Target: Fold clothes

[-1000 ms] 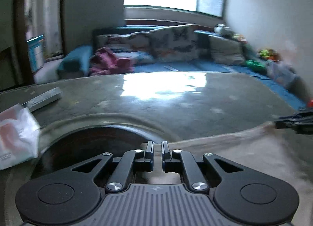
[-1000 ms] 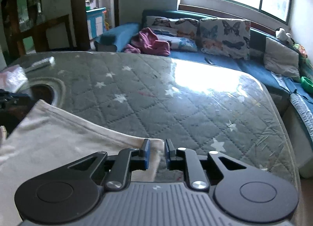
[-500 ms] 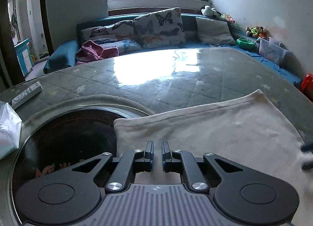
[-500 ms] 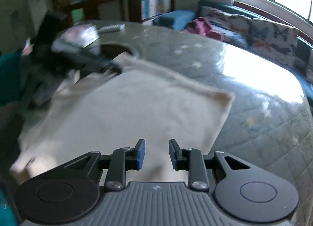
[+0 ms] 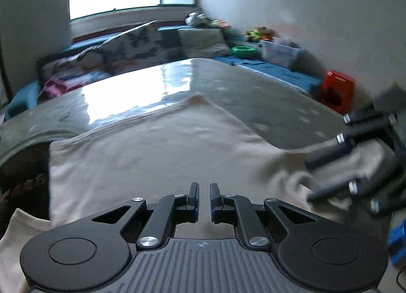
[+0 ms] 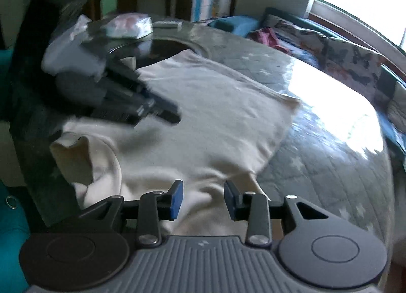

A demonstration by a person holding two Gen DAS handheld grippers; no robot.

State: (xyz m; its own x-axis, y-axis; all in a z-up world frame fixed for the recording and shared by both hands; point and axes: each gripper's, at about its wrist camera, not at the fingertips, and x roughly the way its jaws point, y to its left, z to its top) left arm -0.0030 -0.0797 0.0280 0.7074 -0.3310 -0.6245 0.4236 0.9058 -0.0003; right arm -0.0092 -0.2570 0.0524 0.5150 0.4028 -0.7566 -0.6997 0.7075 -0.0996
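A cream garment [image 5: 165, 153] lies spread on the table's grey quilted star-print top [image 5: 266, 95]. My left gripper [image 5: 203, 197] hovers over the garment's near part, its jaws shut to a narrow slit with nothing seen between them. In the right wrist view the same garment [image 6: 215, 120] shows a rounded neckline at the left and wrinkles near the front. My right gripper [image 6: 204, 196] hangs over those wrinkles, its jaws opening, with cloth below them and none pinched. Each gripper shows blurred in the other's view: the right gripper [image 5: 312, 178] at the right, the left gripper [image 6: 162, 113] at the left.
A dark round inset [image 6: 157, 49] in the table lies partly under the garment's far edge. Behind it are a white packet [image 6: 129, 25] and a remote [image 6: 167, 23]. A blue sofa with cushions [image 5: 142, 47] lines the window wall. A red box [image 5: 337, 90] stands by the wall.
My right jaws have widened from nearly shut and drawn back from the garment's far corner to its near edge. My left gripper has swung across over the garment; its jaws kept their slit.
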